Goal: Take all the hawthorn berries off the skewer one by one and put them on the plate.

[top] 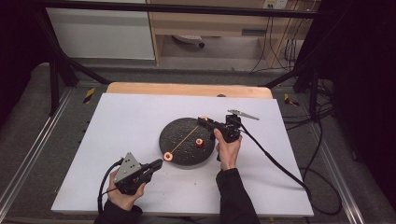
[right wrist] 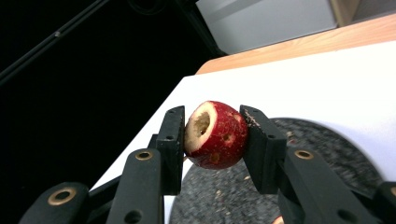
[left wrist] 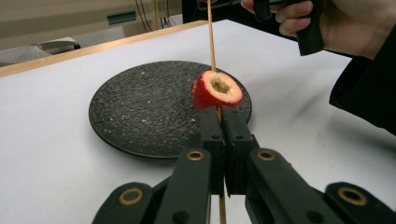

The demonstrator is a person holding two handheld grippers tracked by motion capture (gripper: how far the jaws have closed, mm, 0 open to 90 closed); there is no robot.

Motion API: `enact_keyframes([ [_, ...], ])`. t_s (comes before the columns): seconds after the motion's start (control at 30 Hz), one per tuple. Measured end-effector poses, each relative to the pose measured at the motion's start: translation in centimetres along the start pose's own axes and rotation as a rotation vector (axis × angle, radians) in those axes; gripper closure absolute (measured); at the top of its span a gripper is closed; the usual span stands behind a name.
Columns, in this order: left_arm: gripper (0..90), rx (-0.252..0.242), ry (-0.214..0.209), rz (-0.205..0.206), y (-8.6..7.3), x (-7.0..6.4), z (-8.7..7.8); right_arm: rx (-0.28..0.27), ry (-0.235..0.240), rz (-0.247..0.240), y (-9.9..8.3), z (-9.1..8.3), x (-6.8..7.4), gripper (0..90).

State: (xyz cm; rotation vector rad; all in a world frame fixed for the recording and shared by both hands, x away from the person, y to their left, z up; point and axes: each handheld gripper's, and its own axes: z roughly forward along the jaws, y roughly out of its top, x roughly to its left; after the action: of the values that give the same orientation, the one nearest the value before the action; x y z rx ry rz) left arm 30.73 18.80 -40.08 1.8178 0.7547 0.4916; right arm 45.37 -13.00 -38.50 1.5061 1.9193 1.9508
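Note:
A black round plate [top: 180,128] lies mid-table with a thin wooden skewer [top: 184,137] held across it. My left gripper [top: 159,163] is shut on the skewer's near end, just behind a red cored fruit [top: 167,157] threaded on it. In the left gripper view that fruit [left wrist: 217,91] sits right past the closed gripper [left wrist: 219,112], and the skewer [left wrist: 211,37] runs on toward the other hand. My right gripper [top: 201,120] is at the skewer's far end, shut on a second red cored fruit [right wrist: 217,135] between its fingers [right wrist: 173,135]. A third fruit [top: 199,142] rests on the plate.
The plate sits on a white board [top: 130,121] with a wooden table edge [top: 187,88] behind it. Crumbs dot the plate [left wrist: 140,107]. Gripper cables [top: 275,163] trail over the right side of the board. Black frame bars [top: 56,70] stand around the table.

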Motion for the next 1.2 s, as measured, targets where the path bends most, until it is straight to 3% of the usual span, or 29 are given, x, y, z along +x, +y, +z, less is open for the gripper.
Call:
enact_keyframes([
  [0.3,88.3,-0.001,0.015,-0.012,-0.1,0.5,-0.2,-0.014,-0.059,-0.027,0.9,-0.4,-1.1,62.9],
  [0.43,88.3,-0.006,0.024,-0.021,0.0,0.8,-0.4,0.017,-0.078,-0.027,-0.1,0.1,-1.7,62.8],
  [0.7,88.3,0.003,0.025,-0.025,-0.1,0.9,-0.3,0.134,-0.148,-0.057,-3.1,2.9,-3.5,62.6],
  [1.2,88.3,0.016,0.017,-0.024,-0.2,0.8,0.0,0.195,-0.212,-0.106,-4.7,4.1,-4.7,61.4],
])
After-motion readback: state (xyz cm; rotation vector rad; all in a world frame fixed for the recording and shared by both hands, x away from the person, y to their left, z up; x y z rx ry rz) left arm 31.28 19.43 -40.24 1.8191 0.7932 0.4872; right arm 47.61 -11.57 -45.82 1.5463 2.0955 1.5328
